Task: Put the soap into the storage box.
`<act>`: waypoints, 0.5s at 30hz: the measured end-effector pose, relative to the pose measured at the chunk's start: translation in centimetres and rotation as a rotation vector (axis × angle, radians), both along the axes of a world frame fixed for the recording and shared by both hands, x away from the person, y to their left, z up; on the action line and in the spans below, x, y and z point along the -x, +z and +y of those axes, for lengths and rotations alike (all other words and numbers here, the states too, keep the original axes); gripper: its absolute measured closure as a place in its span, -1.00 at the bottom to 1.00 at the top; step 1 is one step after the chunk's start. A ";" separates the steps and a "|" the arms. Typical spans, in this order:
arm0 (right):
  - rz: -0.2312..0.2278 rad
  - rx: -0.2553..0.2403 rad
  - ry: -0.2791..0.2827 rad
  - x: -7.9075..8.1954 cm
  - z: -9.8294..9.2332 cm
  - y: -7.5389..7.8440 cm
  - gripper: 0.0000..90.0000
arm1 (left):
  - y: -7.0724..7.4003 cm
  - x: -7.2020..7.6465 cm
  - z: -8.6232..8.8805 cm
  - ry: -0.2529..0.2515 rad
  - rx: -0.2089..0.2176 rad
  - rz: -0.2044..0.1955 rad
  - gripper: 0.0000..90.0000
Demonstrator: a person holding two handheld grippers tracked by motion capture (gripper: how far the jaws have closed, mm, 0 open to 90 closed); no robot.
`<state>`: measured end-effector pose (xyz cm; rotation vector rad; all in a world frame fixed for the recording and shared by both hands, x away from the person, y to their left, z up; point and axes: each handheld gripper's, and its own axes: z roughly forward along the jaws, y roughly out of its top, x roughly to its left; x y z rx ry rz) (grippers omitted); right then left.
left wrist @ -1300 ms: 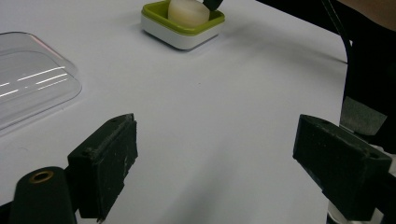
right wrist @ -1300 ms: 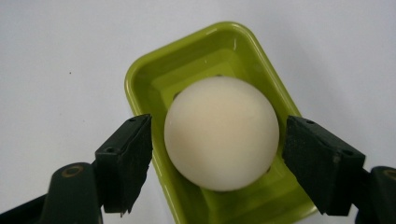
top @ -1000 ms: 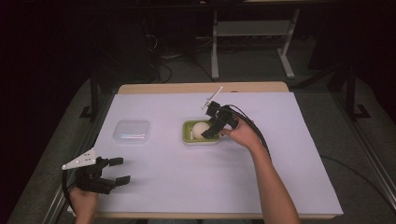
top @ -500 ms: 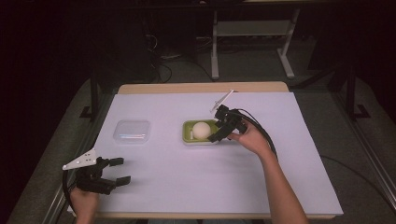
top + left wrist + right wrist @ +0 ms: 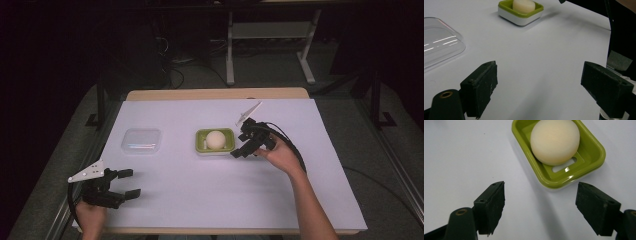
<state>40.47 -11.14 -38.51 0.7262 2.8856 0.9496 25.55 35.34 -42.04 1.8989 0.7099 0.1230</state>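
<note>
Right gripper [image 5: 241, 146]: held just beside the right edge of the green dish, jaws spread wide and gripping nothing; in the right gripper view [image 5: 540, 206] the two black pads stand well apart over bare white surface.
Round cream-coloured soap ball [image 5: 554, 140]: sits inside the dish, ahead of the right gripper's fingertips and clear of both of them; it lies nearer the right-hand pad than the left-hand one in that view.
Green rectangular plastic soap dish with a white base [image 5: 593, 150]: rests flat on the table, its near corner lying between the lines of the two right pads, just beyond them and not touched.
Left gripper [image 5: 129, 183]: rests low near the table's front left corner, jaws released and wide apart, nothing between them.
Clear rounded plastic lid [image 5: 439, 42]: lies on the table just beyond and to the left of the left gripper's left pad, apart from it.
Dish from the left gripper view: far ahead of the fingertips, well apart.
White table cover [image 5: 210, 200]: bare under both sets of pads.
</note>
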 end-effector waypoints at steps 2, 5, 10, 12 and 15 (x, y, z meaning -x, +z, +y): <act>-0.003 -0.013 0.000 0.3 -0.3 0.0 -0.50 | 0.0 0.1 0.0 0.002 0.001 -0.004 -0.71; -0.006 -0.012 -0.001 0.8 -0.7 -0.1 -0.50 | 0.1 0.1 -0.1 -0.001 -0.004 -0.005 -0.71; -0.020 -0.019 0.007 1.5 -1.4 -0.3 -0.50 | 0.0 0.0 -0.1 -0.001 -0.006 -0.003 -0.71; -0.019 -0.019 0.003 2.0 -1.7 -0.4 -0.50 | 0.0 0.0 -0.1 -0.001 -0.008 -0.002 -0.71; -0.015 -0.022 -0.005 2.5 -2.1 -0.5 -0.50 | 0.0 0.0 -0.1 -0.005 -0.015 -0.001 -0.71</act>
